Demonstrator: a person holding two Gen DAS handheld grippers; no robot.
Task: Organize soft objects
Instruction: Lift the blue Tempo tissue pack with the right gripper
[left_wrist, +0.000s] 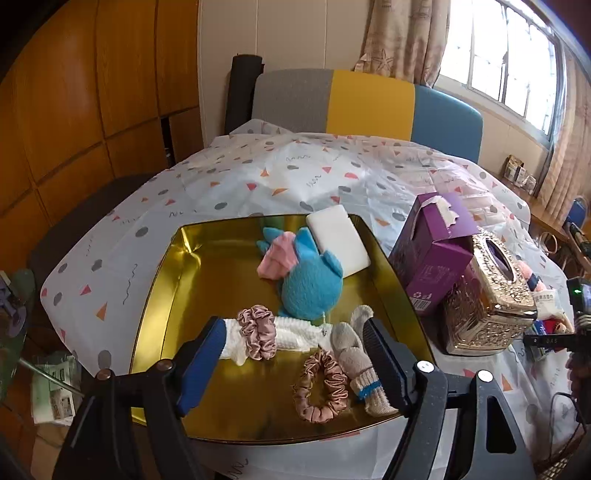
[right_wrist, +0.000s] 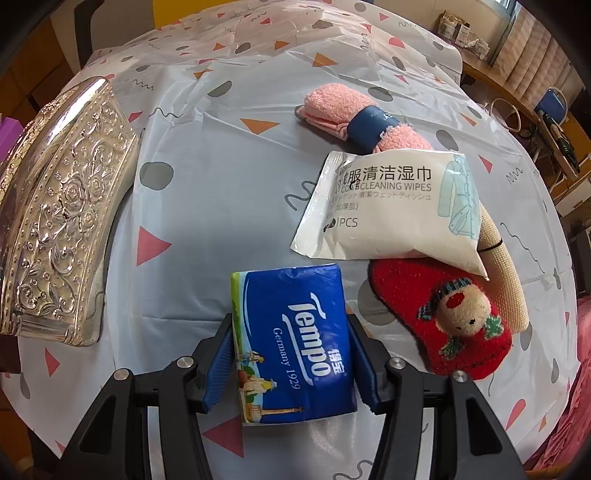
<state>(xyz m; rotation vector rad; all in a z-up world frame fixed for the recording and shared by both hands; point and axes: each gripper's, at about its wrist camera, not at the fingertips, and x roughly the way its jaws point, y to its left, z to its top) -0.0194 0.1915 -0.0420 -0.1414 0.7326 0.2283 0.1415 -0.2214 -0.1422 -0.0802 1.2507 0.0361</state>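
A gold tray (left_wrist: 177, 280) holds a blue plush toy (left_wrist: 310, 284), a pink cloth (left_wrist: 277, 258), a white block (left_wrist: 338, 240), a white rolled towel (left_wrist: 291, 334) ringed by a pink scrunchie (left_wrist: 258, 332), a second scrunchie (left_wrist: 321, 387) and a beige sock (left_wrist: 354, 362). My left gripper (left_wrist: 293, 325) hovers open over the tray's near end, holding nothing. In the right wrist view my right gripper (right_wrist: 290, 321) points down at the table, its blue pads against both sides of a blue Tempo tissue pack (right_wrist: 291, 343) lying flat on the cloth.
A purple carton (left_wrist: 432, 254) and an ornate metal tissue box (right_wrist: 62, 210) stand right of the tray. Beyond the tissue pack lie a wipes packet (right_wrist: 391, 206), a pink rolled towel (right_wrist: 354, 118), a red sock with a doll face (right_wrist: 443, 317) and a beige roll (right_wrist: 506, 273).
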